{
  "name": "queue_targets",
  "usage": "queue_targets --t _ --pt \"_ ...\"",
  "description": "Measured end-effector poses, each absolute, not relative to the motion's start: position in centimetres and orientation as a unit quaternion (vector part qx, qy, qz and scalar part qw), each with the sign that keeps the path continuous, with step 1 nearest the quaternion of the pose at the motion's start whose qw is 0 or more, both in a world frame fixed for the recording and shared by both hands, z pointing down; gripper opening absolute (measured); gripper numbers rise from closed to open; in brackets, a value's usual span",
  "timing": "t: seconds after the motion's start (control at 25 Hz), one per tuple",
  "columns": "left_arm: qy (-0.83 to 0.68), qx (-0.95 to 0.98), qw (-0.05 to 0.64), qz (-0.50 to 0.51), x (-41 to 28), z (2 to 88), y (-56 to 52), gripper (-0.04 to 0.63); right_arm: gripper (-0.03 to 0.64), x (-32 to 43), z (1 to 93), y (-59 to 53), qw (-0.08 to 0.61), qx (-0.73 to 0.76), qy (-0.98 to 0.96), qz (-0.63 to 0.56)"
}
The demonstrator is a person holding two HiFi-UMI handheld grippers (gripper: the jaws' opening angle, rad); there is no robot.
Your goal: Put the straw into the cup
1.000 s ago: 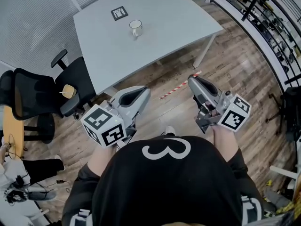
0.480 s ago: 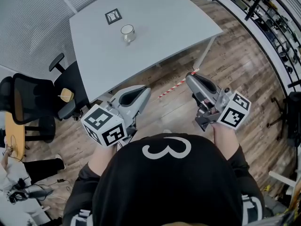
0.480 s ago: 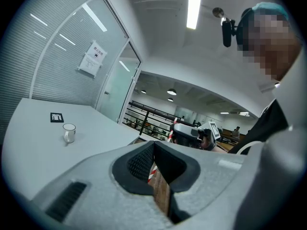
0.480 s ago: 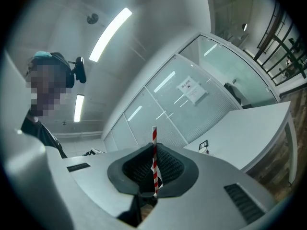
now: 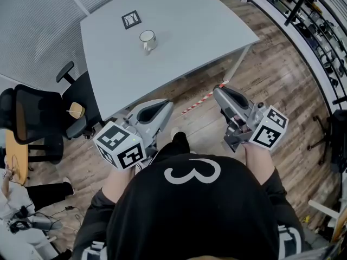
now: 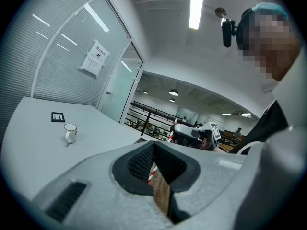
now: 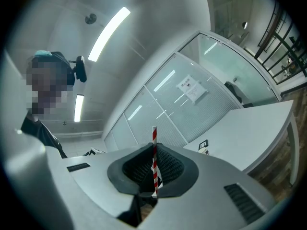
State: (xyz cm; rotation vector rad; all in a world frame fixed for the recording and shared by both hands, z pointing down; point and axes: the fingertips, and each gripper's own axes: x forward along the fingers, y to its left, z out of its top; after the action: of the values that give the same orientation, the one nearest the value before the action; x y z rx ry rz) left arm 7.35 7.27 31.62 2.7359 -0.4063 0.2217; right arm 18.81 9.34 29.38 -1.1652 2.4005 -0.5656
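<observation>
1. The straw [image 5: 203,98] is in hand, so that much is done. The right gripper [image 5: 221,92] has its fingers [image 7: 170,169] pinched shut on it near one end.
2. The left gripper [image 5: 165,107] carries nothing. Its fingers are together, and the straw's free end hangs just beside them without touching.
3. The cup [image 5: 147,38] stands upright on the desk [image 5: 190,31], mouth up and empty as far as I can see. It is well apart from both grippers, which are out over the wooden floor [image 5: 271,75], short of the desk's near edge.
4. By my reckoning the task is barely begun: the whole carry to the cup and the drop-in are left.
5. Now the straw's line. It runs crosswise to the right fingers, with the long part reaching toward the person's left.
6. It points across the body rather than at the cup, so I'd say it needs turning end-down before it can enter the mouth.
</observation>
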Motion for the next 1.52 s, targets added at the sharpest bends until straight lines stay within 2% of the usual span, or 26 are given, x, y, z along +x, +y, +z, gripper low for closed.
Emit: queue_targets --t 0.96,1.52 --pt "-0.144 0.968 0.195 0.06 5.6 30.9 -9.7 0.015 0.029 17.6 28.1 -7.1 0.19 -0.432 0.858 -0.201" --pt "-0.171 0.967 0.18 0.05 2.0 30.4 -14.5 0.015 0.029 14.5 27.5 -12.9 0.186 -0.412 0.872 -0.188"
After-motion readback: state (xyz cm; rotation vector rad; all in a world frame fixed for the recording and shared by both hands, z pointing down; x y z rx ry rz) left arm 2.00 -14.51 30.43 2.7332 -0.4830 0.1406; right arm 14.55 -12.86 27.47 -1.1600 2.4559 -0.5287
